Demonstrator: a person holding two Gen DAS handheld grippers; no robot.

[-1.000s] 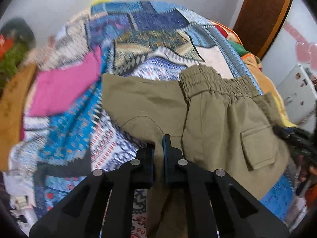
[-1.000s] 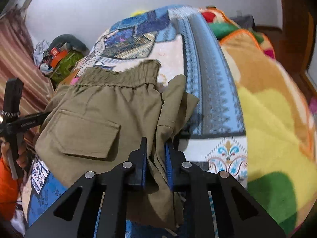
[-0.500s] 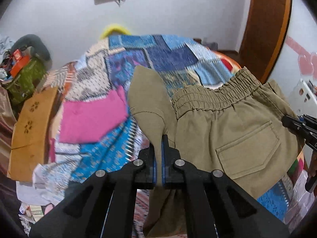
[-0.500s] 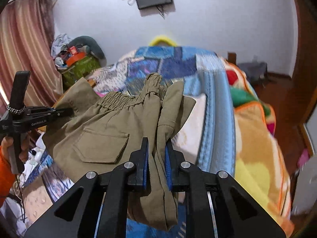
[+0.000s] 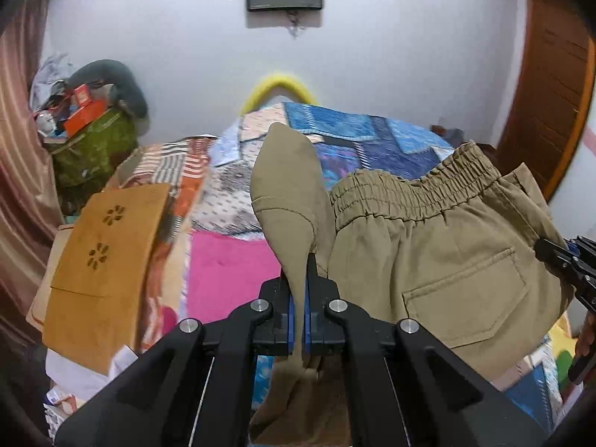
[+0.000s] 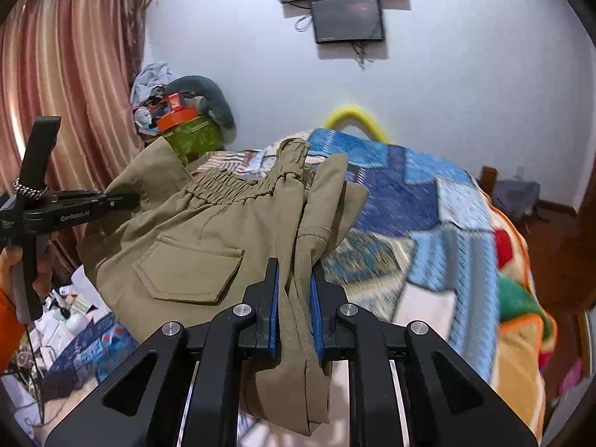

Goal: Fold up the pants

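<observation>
Olive-green pants [image 5: 439, 260] with an elastic waistband and a back pocket hang in the air above the bed, stretched between both grippers. My left gripper [image 5: 297, 298] is shut on the fabric at the left side of the waist. My right gripper [image 6: 294, 298] is shut on a bunched fold at the other side of the pants [image 6: 208, 238]. The right gripper shows at the right edge of the left wrist view [image 5: 570, 260]; the left gripper shows at the left of the right wrist view [image 6: 111, 199].
A bed with a patchwork quilt [image 5: 372, 138] lies below, with a pink cloth [image 5: 231, 275] on it. A brown cardboard piece [image 5: 104, 253] and a cluttered green bag [image 5: 93, 141] stand at the left. A screen [image 6: 348, 18] hangs on the far wall. A curtain [image 6: 67, 74] hangs at the left.
Both grippers have lifted the pants up off the bed. The views have tilted up from the quilt toward the far wall.
</observation>
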